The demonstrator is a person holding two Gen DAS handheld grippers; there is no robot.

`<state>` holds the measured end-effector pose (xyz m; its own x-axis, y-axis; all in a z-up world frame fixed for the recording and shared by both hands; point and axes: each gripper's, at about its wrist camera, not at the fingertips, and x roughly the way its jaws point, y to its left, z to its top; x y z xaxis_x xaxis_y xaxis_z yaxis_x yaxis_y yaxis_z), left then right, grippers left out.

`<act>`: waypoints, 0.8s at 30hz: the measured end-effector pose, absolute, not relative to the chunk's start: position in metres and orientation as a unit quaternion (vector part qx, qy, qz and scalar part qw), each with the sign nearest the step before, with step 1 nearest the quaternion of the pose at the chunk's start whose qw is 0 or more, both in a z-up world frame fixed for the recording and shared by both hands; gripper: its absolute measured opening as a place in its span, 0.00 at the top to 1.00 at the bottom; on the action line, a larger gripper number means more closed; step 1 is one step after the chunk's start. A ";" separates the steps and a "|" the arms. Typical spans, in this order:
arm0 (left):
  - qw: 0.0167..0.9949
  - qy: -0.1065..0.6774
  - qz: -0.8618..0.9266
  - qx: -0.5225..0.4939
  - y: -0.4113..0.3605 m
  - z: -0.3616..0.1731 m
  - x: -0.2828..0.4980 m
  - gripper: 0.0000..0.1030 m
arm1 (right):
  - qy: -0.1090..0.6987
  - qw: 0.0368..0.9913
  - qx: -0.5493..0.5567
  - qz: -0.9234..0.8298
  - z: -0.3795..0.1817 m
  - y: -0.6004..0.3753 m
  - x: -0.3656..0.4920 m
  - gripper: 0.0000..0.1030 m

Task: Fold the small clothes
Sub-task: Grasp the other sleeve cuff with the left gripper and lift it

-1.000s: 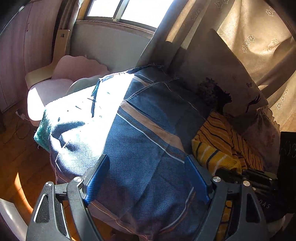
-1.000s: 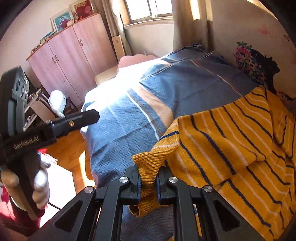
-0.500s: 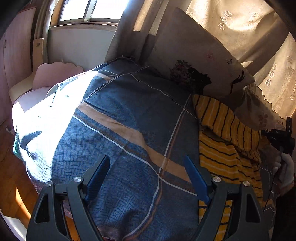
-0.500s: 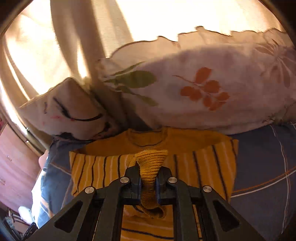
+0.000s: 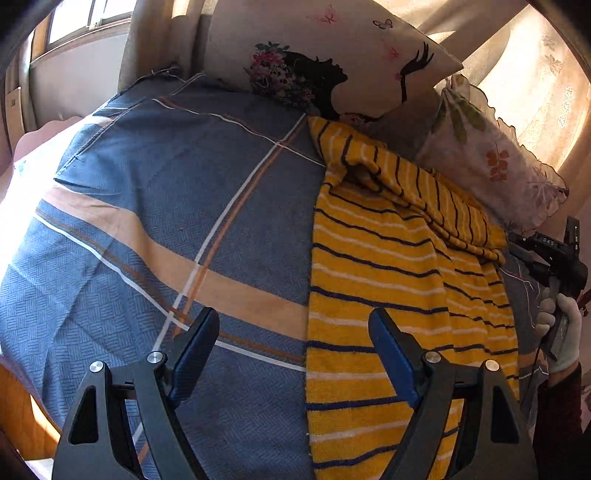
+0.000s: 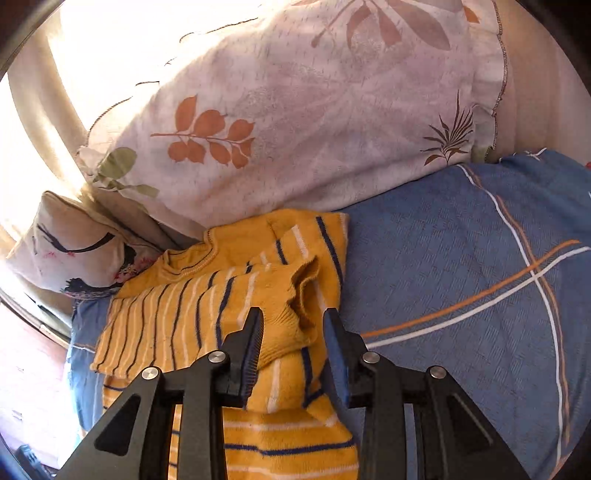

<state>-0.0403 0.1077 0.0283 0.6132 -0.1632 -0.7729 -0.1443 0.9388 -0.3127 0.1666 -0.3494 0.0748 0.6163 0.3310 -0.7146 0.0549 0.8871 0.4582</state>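
Your right gripper (image 6: 293,341), marked "DAS", spreads its jaws around the knitted yellow striped sweater's (image 5: 373,288) ribbed cuff; left gripper (image 5: 293,354) jaws spread.

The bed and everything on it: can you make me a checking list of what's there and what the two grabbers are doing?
Surface: blue plaid bedspread.
Job's things: yellow striped sweater lying flat, one sleeve folded over its body.
Clutter: lady-print pillow, leaf-print pillow at the head.
Grippers: left gripper open above the sweater's edge; right gripper open, cuff between its fingers.
Cables: nothing seen.
Surroundings: curtain, window.
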 end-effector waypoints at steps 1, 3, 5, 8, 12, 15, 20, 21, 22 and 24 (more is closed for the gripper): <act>0.879 0.444 -0.010 -0.175 0.103 0.025 -0.040 0.20 | 0.436 0.864 0.232 0.095 0.073 -0.349 0.156 0.64; 0.875 0.452 -0.017 -0.174 0.095 0.020 -0.041 0.20 | 0.446 0.855 0.237 0.118 0.065 -0.346 0.138 0.60; 0.870 0.461 -0.022 -0.175 0.091 0.016 -0.042 0.20 | 0.455 0.851 0.228 0.127 0.058 -0.346 0.115 0.57; 0.865 0.468 -0.029 -0.180 0.088 0.011 -0.045 0.20 | 0.462 0.851 0.218 0.120 0.047 -0.351 0.082 0.51; 0.860 0.467 -0.052 -0.200 0.087 0.011 -0.052 0.20 | 0.470 0.848 0.226 0.095 0.031 -0.371 0.038 0.45; 0.850 0.466 -0.084 -0.233 0.087 0.011 -0.059 0.20 | 0.463 0.840 0.258 0.115 0.022 -0.378 0.013 0.45; 0.830 0.460 -0.130 -0.288 0.083 0.006 -0.076 0.20 | 0.471 0.805 0.305 0.193 0.011 -0.366 -0.014 0.43; 0.831 0.459 -0.131 -0.287 0.081 0.006 -0.080 0.20 | 0.470 0.804 0.305 0.201 0.011 -0.360 -0.016 0.43; 0.831 0.458 -0.133 -0.285 0.080 0.006 -0.084 0.20 | 0.469 0.803 0.303 0.209 0.011 -0.355 -0.020 0.43; 0.833 0.455 -0.138 -0.284 0.079 0.006 -0.094 0.20 | 0.467 0.797 0.308 0.228 0.009 -0.347 -0.028 0.41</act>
<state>-0.0938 0.0786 0.0061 0.5477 -0.4874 -0.6801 -0.0289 0.8013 -0.5976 -0.0282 -0.3475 0.0093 0.4594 0.6510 -0.6043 -0.0743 0.7061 0.7042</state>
